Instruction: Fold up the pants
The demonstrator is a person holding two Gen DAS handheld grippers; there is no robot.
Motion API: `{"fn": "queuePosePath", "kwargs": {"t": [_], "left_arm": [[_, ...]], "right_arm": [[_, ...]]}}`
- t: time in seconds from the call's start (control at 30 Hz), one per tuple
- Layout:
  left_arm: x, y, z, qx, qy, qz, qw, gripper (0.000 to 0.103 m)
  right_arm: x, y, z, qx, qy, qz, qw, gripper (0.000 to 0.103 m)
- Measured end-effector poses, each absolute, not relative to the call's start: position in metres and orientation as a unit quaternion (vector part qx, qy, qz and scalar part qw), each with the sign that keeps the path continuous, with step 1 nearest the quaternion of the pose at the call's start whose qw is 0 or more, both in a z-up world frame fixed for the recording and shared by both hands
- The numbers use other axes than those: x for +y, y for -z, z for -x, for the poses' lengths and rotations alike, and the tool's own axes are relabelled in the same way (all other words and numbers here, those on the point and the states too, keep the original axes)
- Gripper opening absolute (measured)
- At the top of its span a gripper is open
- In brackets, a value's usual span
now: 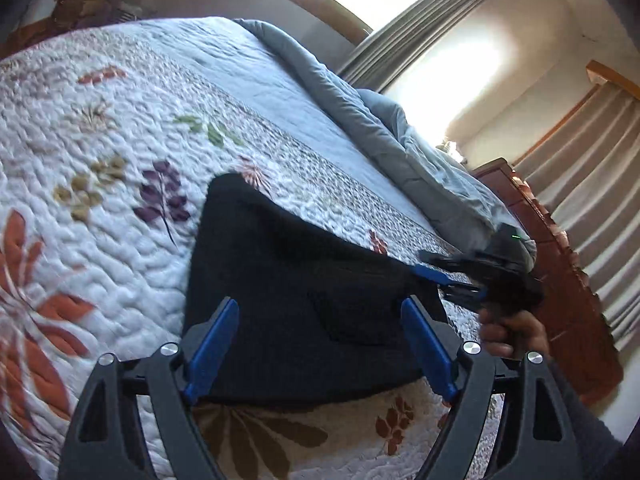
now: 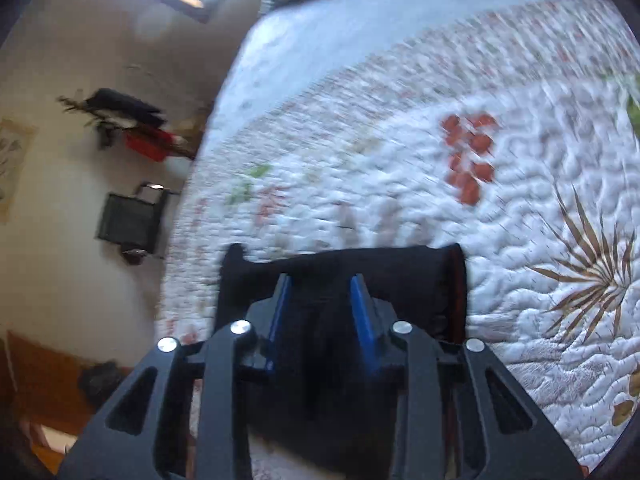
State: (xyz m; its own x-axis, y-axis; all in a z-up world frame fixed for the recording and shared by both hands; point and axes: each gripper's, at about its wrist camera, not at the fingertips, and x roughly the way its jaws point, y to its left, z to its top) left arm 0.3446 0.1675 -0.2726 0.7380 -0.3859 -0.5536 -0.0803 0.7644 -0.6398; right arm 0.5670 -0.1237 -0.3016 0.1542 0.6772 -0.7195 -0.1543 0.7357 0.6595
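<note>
The black pants [image 1: 296, 284] lie folded into a compact block on the floral quilt [image 1: 100, 128]. My left gripper [image 1: 320, 306] hangs above their near part with its blue fingers wide apart and nothing between them. My right gripper [image 1: 448, 282] shows in the left wrist view at the block's right edge, held by a hand, fingers apart. In the right wrist view the right gripper [image 2: 320, 280] is open above the pants [image 2: 392, 276], which show a rolled fold edge at the right. That view is blurred.
A grey duvet [image 1: 360, 120] is bunched along the far side of the bed. A wooden dresser [image 1: 560, 264] stands to the right, with curtains [image 1: 600, 168] behind it. In the right wrist view a wall with a shelf [image 2: 132, 128] lies left of the bed.
</note>
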Motion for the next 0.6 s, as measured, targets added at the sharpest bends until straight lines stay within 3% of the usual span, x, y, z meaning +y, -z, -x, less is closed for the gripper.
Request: {"fn": "queuePosePath", "kwargs": {"t": [0.03, 0.13, 0.2, 0.27, 0.37, 0.5, 0.57, 0.6], "left_arm": [[0.165, 0.281, -0.342, 0.355, 0.095, 0.337, 0.867, 0.084], [0.166, 0.302, -0.332, 0.362, 0.109, 0.332, 0.864, 0.084], [0.169, 0.314, -0.329, 0.362, 0.116, 0.321, 0.867, 0.084], [0.172, 0.32, -0.331, 0.364, 0.122, 0.326, 0.864, 0.087], [0.174, 0.325, -0.333, 0.359, 0.129, 0.337, 0.861, 0.092], [0.171, 0.322, -0.327, 0.351, 0.133, 0.331, 0.866, 0.096], [0.173, 0.323, -0.324, 0.347, 0.135, 0.335, 0.865, 0.096], [0.173, 0.323, -0.322, 0.345, 0.135, 0.336, 0.866, 0.096]], "right_arm": [[-0.13, 0.316, -0.571, 0.591, -0.271, -0.229, 0.724, 0.001], [-0.166, 0.349, -0.565, 0.601, -0.253, -0.246, 0.717, 0.0], [-0.163, 0.339, -0.558, 0.595, -0.256, -0.24, 0.723, 0.0], [-0.15, 0.312, -0.552, 0.576, -0.272, -0.235, 0.734, 0.007], [-0.093, 0.28, -0.552, 0.56, -0.322, -0.219, 0.731, 0.008], [-0.01, 0.309, -0.557, 0.606, -0.344, -0.198, 0.69, 0.016], [0.014, 0.341, -0.56, 0.635, -0.319, -0.188, 0.678, 0.012], [0.018, 0.351, -0.561, 0.642, -0.304, -0.179, 0.681, 0.0]]}}
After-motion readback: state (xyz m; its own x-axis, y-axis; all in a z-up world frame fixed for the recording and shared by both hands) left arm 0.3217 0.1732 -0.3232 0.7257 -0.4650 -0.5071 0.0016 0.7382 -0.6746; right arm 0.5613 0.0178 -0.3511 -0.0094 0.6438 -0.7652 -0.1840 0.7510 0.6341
